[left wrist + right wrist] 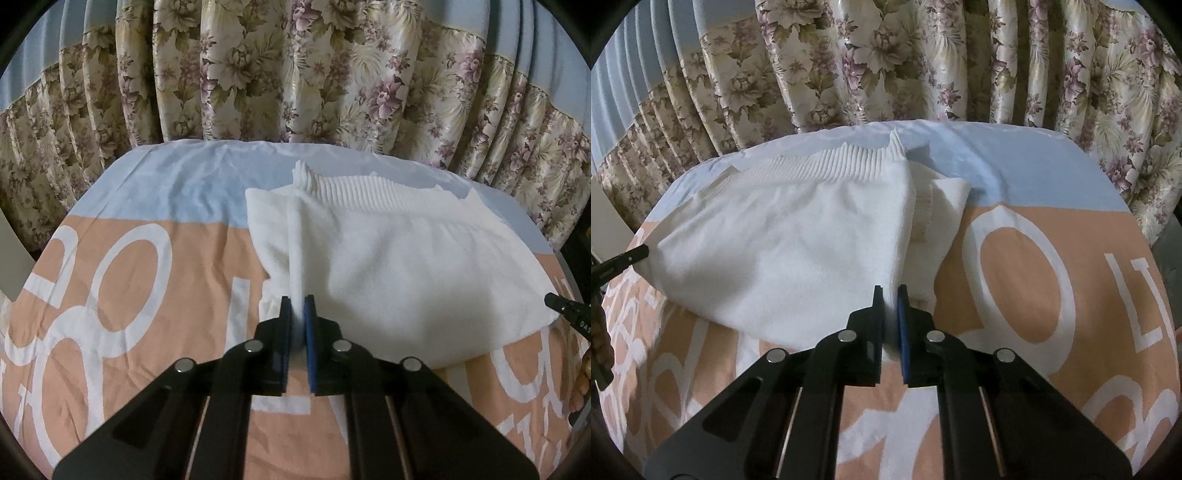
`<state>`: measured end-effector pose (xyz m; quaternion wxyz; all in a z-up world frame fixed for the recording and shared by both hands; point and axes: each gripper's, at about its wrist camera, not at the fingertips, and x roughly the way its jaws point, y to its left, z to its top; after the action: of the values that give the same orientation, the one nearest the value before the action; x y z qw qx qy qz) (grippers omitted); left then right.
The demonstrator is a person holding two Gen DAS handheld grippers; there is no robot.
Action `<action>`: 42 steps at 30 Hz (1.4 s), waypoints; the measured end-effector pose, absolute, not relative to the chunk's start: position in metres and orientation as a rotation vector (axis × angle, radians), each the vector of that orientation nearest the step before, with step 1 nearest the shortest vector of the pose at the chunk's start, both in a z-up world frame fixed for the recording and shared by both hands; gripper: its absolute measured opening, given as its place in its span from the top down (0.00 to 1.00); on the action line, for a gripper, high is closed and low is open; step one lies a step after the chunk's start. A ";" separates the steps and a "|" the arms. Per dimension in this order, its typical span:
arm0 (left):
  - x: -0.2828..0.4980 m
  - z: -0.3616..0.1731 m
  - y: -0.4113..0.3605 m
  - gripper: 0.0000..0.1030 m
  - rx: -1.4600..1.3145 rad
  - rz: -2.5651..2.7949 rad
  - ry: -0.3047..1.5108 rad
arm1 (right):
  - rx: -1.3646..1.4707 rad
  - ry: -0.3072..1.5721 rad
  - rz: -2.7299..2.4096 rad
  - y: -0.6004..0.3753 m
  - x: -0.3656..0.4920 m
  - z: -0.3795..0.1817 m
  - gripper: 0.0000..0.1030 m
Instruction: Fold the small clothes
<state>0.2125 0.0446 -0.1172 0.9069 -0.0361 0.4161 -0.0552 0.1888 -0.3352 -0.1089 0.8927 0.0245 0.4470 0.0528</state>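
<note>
A white knit garment (399, 273) with a ribbed band along its far edge lies on a table covered by a peach and pale-blue cloth (155, 206). My left gripper (297, 302) is shut on the garment's near left corner, and the fabric rises in a ridge from its jaws. My right gripper (889, 295) is shut on the garment's near right corner (798, 251), with a folded part and a beige ribbed strip (923, 214) just beyond. Each gripper's tip shows at the edge of the other view: the right in the left wrist view (557, 301), the left in the right wrist view (635, 254).
A floral curtain (295, 74) hangs close behind the table's far edge. The tablecloth (1052, 266) carries large white letters and spreads out on both sides of the garment. A hand shows at the left edge of the right wrist view (600, 350).
</note>
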 end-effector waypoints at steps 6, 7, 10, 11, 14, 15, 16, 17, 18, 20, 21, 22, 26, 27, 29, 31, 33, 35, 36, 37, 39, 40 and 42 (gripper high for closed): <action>0.197 -0.132 0.049 0.93 -0.069 -0.109 0.889 | 0.039 0.956 0.113 -0.337 0.172 -0.122 0.93; 0.195 -0.133 0.050 0.93 -0.070 -0.109 0.892 | 0.039 0.959 0.113 -0.337 0.169 -0.124 0.93; 0.186 -0.141 0.049 0.93 -0.054 -0.112 0.902 | 0.039 0.963 0.113 -0.336 0.162 -0.129 0.93; 0.185 -0.144 0.049 0.93 -0.051 -0.112 0.907 | 0.040 0.965 0.112 -0.336 0.161 -0.130 0.93; 0.185 -0.150 0.051 0.89 -0.059 -0.116 0.919 | 0.027 0.964 0.108 -0.334 0.159 -0.132 0.92; 0.185 -0.150 0.051 0.89 -0.060 -0.117 0.923 | 0.018 0.964 0.107 -0.334 0.158 -0.133 0.91; 0.185 -0.151 0.052 0.85 -0.068 -0.123 0.931 | 0.011 0.963 0.105 -0.333 0.158 -0.132 0.91; 0.184 -0.149 0.053 0.81 -0.069 -0.126 0.935 | 0.018 0.963 0.108 -0.334 0.157 -0.132 0.89; 0.183 -0.145 0.055 0.78 -0.062 -0.131 0.931 | 0.030 0.965 0.115 -0.335 0.157 -0.130 0.85; 0.175 -0.130 0.060 0.50 0.005 -0.136 0.888 | 0.032 0.950 0.116 -0.340 0.154 -0.119 0.71; 0.172 -0.125 0.061 0.49 0.028 -0.129 0.873 | 0.032 0.935 0.117 -0.344 0.152 -0.112 0.67; 0.169 -0.117 0.065 0.49 0.060 -0.124 0.854 | 0.027 0.917 0.114 -0.349 0.149 -0.104 0.67; 0.169 -0.092 0.075 0.43 0.082 -0.109 0.812 | 0.019 0.884 0.083 -0.368 0.150 -0.082 0.61; 0.171 -0.087 0.074 0.42 0.077 -0.106 0.804 | 0.023 0.880 0.073 -0.372 0.153 -0.079 0.59; 0.175 -0.076 0.069 0.33 0.059 -0.088 0.777 | 0.030 0.873 0.041 -0.379 0.160 -0.074 0.53; 0.182 -0.069 0.061 0.26 0.043 -0.060 0.758 | 0.051 0.878 0.006 -0.384 0.168 -0.075 0.44; 0.190 -0.066 0.050 0.24 0.022 -0.029 0.758 | 0.060 0.877 -0.034 -0.385 0.178 -0.076 0.40; 0.200 -0.066 0.036 0.21 -0.006 0.021 0.762 | 0.059 0.891 -0.057 -0.383 0.186 -0.078 0.35; 0.205 -0.066 0.030 0.21 -0.022 0.029 0.766 | 0.062 0.898 -0.062 -0.381 0.190 -0.079 0.33; 0.208 -0.068 0.024 0.21 -0.035 0.027 0.773 | 0.063 0.903 -0.067 -0.378 0.196 -0.080 0.32; 0.217 -0.072 0.010 0.21 -0.047 0.017 0.791 | 0.061 0.914 -0.066 -0.370 0.206 -0.082 0.30; 0.221 -0.073 0.001 0.21 -0.041 0.011 0.795 | 0.062 0.915 -0.065 -0.367 0.211 -0.082 0.29; 0.229 -0.077 -0.017 0.21 -0.027 -0.015 0.803 | 0.057 0.914 -0.062 -0.360 0.219 -0.082 0.24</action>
<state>0.2288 -0.0166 -0.0766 0.9203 -0.0132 0.3909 -0.0071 0.2188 -0.3597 -0.0816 0.8965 0.0276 0.4412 -0.0301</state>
